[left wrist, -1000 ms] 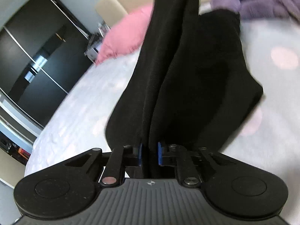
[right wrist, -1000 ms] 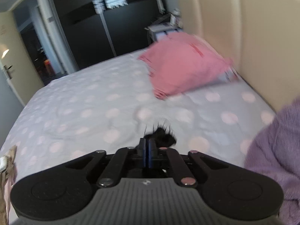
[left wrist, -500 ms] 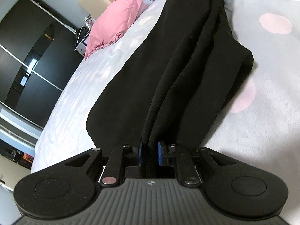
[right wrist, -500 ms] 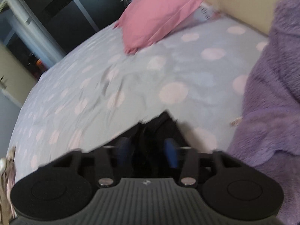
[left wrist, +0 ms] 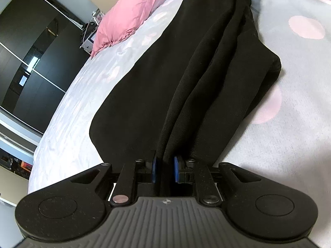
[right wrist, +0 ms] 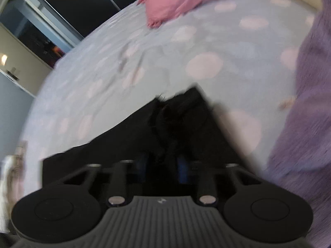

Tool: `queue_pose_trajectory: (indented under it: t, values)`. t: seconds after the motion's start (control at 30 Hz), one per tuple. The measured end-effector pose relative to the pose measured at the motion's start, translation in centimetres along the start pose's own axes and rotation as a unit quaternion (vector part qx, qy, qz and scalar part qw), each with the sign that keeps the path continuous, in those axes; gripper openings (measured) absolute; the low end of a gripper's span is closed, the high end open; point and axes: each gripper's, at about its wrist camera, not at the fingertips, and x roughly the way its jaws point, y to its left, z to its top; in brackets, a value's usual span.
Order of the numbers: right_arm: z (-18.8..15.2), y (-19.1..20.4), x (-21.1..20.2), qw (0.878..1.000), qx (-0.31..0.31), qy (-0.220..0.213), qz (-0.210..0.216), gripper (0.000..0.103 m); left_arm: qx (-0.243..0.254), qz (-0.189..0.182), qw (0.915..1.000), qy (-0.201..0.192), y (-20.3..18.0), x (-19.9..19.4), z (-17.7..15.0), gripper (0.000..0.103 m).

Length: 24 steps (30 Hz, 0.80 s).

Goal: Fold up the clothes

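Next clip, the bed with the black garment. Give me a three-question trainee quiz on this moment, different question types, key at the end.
1. True or false: the left tool is clamped on the black garment.
2. Which lies beside the garment's far end near the right tool? A) purple fleece blanket B) a laundry basket C) a pair of shoes
3. Fill in: the pink pillow lies on the ____ bedsheet.

Key: 1 true; 2 A; 3 spotted. The right tool's jaws are closing with garment cloth between them.

Left tool (left wrist: 164,169) clamped narrowly; right tool (right wrist: 163,168) jaws closing.
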Motion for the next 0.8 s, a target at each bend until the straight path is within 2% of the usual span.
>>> queue_pose_trajectory:
  t: [0.13,0.33,0.47,0.63,0.8]
  values:
    - [-0.2,2.1,-1.0,1.000,-0.024,-0.012,-0.017,0.012,-0.001,0.002,1.0000,-0.002,0.0,-0.3,0.0,0.014]
    - [2.0,8.9,-5.4,0.992,-0.105,-0.062,-0.020,0.011,0.009,0.052,0.9981,-0.031,-0.6,-1.7,0.4,0.010]
    - [3.7,10.6,-7.8,0.988,-0.125,-0.086,-0.033,0.011,0.017,0.060,0.9971,-0.043,-0.5,-2.6,1.6,0.010]
    - [3.8,7.6,-6.3,0.990,-0.094,-0.072,-0.074,0.011,0.053,0.047,0.9965,-0.046,-2.0,-2.1,2.7,0.010]
    - [1.6,2.0,-2.8,0.993,-0.031,-0.055,-0.104,0.011,0.066,0.016,0.9974,-0.023,-3.7,-0.1,3.3,0.010]
